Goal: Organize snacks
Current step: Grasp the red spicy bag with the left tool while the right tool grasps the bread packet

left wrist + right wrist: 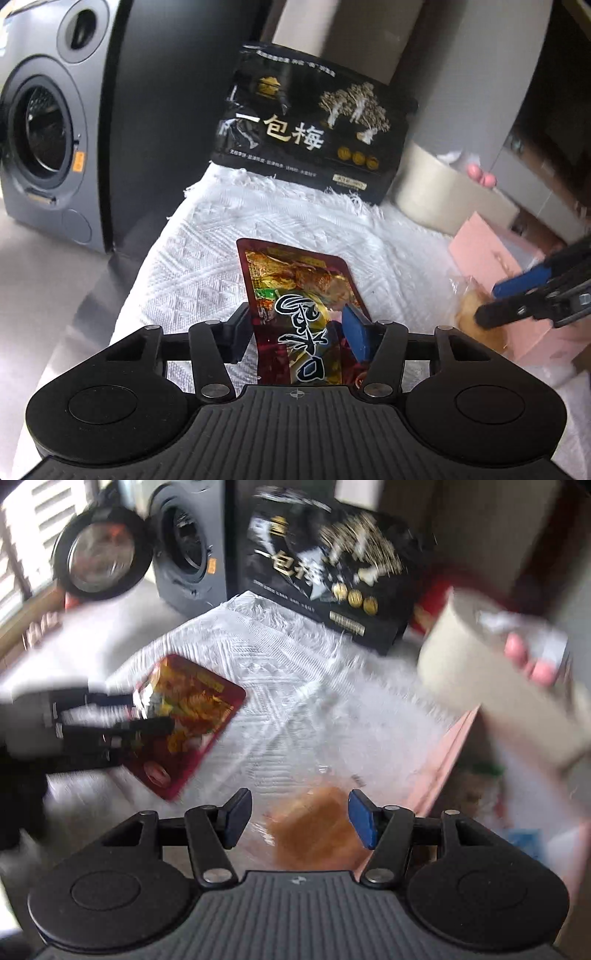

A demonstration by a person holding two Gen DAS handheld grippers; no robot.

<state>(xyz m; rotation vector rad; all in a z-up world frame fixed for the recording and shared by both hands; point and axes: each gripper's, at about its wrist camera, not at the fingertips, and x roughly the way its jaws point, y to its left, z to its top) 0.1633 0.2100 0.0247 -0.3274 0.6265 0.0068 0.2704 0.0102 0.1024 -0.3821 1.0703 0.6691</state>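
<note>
A: Largest first. Grey front-loading washing machine [40,136] at the back left, porthole facing the room. What stands next to it?

B: A black plum-snack bag [314,122] with gold lettering, propped upright at the far edge of the white woven cloth [207,258] that covers the desk.

A: Right of the bag?

B: A pale roll of tape [424,195], with someone's fingertips [482,177] at its rim. Blurred in the right wrist view, so I cannot tell how it is held. Below it, a pink box [487,258] at the cloth's right edge.

A: The snacks themselves?

B: A red foil snack packet [295,291] lies on the cloth near the middle. The left gripper [301,334] has it between its fingers, which sit against the packet's two sides, clenched on it. The near end looks lifted off the cloth.

A: And the other one?

B: A brown bun in a clear wrapper [314,827], close beside the pink box. The right gripper [301,819] has its fingers either side of it, half parted. Motion blur; I cannot tell whether the pads press the wrapper.
</note>
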